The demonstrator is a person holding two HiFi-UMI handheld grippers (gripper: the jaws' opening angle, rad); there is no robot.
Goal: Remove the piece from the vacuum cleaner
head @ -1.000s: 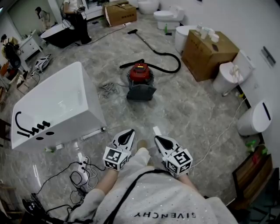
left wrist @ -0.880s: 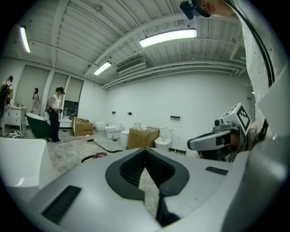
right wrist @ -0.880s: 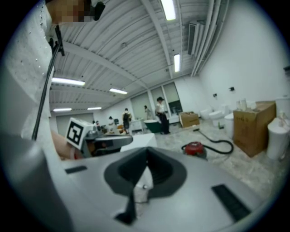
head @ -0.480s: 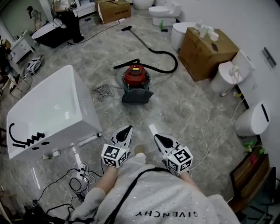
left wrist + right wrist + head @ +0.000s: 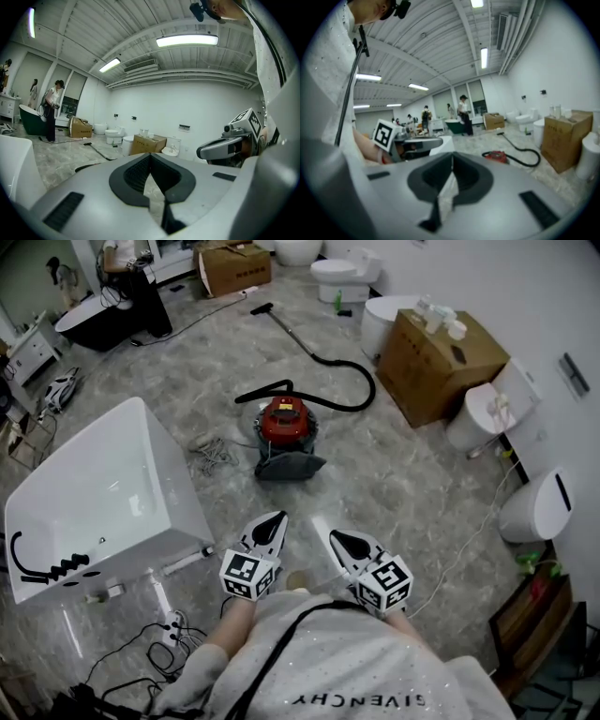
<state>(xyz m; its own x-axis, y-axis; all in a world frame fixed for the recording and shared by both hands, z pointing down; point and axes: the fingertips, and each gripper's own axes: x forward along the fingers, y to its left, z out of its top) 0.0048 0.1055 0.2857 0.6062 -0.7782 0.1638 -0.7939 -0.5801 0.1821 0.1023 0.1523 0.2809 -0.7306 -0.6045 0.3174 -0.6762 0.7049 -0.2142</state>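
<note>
While its jaws are pressing together with nothing between them, the left hand-held gripper (image 5: 273,521) is pointing forward and slightly down over the marbled grey floor (image 5: 422,493), held low in front of the person's white top. Just beside it, the right hand-held gripper (image 5: 334,536) is pointing the same way, and its jaws are likewise sitting closed on nothing. Both are hanging in the air, well apart from the task's thing. Ahead of them, between the two in the head view, the red vacuum cleaner (image 5: 284,421) is standing on the floor, with a dark grey piece (image 5: 289,466) lying against its near side. A black hose (image 5: 349,390) is curling away from the far side of the machine and is running on as a long wand toward the back of the room. A loose tangle of cord (image 5: 210,454) is lying on the floor to the left of the vacuum cleaner. Nearer on the left, a white bathtub (image 5: 178,484) is sitting at an angle, with black fittings resting in its lower corner. Black cables (image 5: 155,638) are trailing over the floor below it. On the right, a cardboard box (image 5: 441,362) is standing near the wall, with white toilets (image 5: 339,277) placed beyond and beside it.
</note>
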